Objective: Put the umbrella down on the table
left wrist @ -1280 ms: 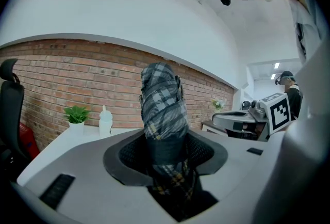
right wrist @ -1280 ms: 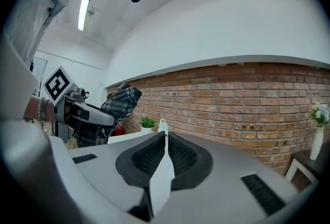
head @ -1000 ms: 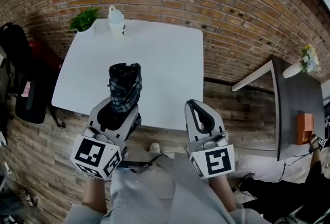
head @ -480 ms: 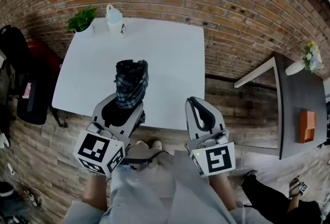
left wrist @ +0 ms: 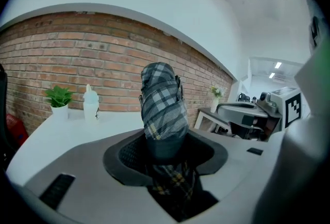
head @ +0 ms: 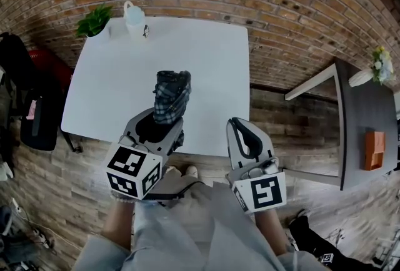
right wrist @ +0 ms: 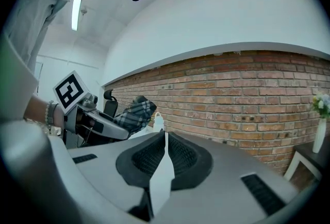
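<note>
A folded plaid umbrella (head: 172,97) sticks out of my left gripper (head: 156,127), which is shut on its lower part. It points forward and hangs over the near half of the white table (head: 112,82). In the left gripper view the umbrella (left wrist: 162,109) rises between the black pads of the left gripper (left wrist: 166,152), its tip tilted up. My right gripper (head: 244,138) hovers off the table's near right corner, jaws together, holding nothing. The right gripper view shows its own jaws (right wrist: 164,152) closed, with the umbrella (right wrist: 135,113) off to the left.
A potted plant (head: 94,20) and a white bottle (head: 133,17) stand at the table's far left corner. A brick wall runs behind. A dark side table (head: 362,120) with an orange box (head: 374,150) and flowers (head: 378,70) is at the right. Black bags (head: 25,107) sit left.
My left gripper has carried the umbrella forward and to the right over the table, and lower. The right gripper has shifted only slightly.
</note>
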`<action>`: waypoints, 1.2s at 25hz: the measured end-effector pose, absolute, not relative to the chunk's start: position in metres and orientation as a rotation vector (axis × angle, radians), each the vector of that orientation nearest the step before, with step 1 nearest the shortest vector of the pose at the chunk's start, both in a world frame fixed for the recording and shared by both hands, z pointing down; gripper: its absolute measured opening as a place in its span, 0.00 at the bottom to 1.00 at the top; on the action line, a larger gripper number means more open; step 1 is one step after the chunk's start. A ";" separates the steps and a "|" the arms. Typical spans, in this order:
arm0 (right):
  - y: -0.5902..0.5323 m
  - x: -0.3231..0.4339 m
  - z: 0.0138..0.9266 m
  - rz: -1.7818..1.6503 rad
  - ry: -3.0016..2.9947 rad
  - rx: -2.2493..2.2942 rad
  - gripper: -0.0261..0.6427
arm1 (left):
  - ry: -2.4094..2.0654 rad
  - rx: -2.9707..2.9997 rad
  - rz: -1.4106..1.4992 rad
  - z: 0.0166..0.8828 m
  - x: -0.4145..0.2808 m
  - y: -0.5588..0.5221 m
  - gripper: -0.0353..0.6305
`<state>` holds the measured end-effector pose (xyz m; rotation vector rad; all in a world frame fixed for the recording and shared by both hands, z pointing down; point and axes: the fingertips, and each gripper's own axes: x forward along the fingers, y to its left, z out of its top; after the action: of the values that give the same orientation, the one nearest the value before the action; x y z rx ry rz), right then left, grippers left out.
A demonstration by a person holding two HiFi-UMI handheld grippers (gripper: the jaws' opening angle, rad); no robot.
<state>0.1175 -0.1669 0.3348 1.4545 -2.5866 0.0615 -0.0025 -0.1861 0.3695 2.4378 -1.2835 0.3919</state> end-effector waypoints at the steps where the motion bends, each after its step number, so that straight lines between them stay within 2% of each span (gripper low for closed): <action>1: -0.169 0.117 0.337 0.066 -2.585 1.452 0.11 | -1.268 2.426 0.407 0.376 0.000 -0.190 0.38; 17: -0.189 0.138 0.380 0.166 -2.505 1.454 0.11 | -1.094 2.211 0.655 0.502 0.051 -0.238 0.38; 30: -0.190 0.151 0.401 0.224 -2.473 1.441 0.11 | -0.999 1.927 0.846 0.595 0.057 -0.249 0.38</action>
<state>0.1506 -0.1895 0.4013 1.4410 -2.4731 0.2244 0.0575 -0.2493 0.5946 1.9274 -0.9987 0.8459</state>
